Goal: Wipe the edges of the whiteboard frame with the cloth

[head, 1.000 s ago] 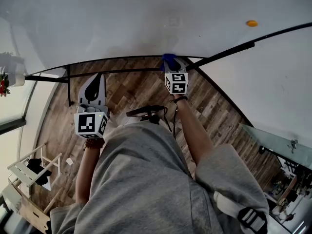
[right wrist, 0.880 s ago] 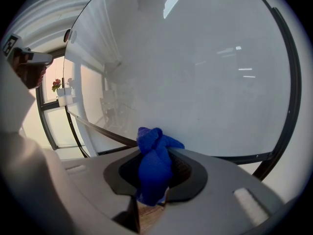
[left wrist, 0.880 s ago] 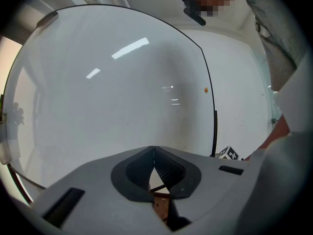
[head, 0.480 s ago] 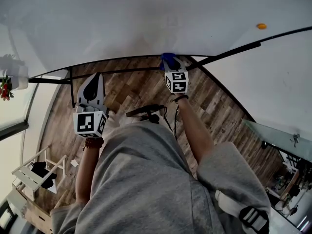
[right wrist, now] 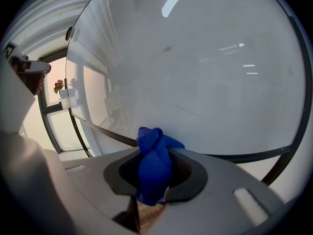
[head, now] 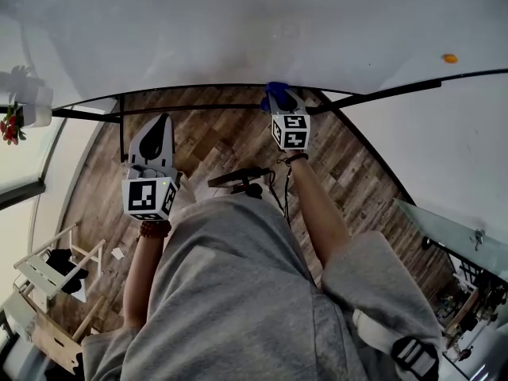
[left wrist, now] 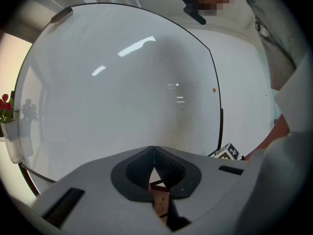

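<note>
The whiteboard (head: 238, 30) fills the top of the head view, its black lower frame edge (head: 198, 109) curving across. My right gripper (head: 277, 95) is shut on a blue cloth (head: 274, 92) and presses it against that frame edge near the middle. In the right gripper view the blue cloth (right wrist: 154, 163) bunches between the jaws, just before the black frame (right wrist: 234, 156). My left gripper (head: 163, 125) hangs below the frame at the left, shut and empty. The left gripper view faces the white board surface (left wrist: 122, 92), the left gripper (left wrist: 154, 153) holding nothing.
Wooden floor (head: 230, 149) lies below the board. A black stand leg (head: 121, 129) drops from the frame at the left. A small scooter-like object (head: 238, 179) lies on the floor. A white rack (head: 44, 268) stands bottom left. An orange magnet (head: 450, 58) sits on the board.
The view has shifted slightly; the right gripper with the cloth stays on the frame edge, a little further right. The left gripper has barely moved.
</note>
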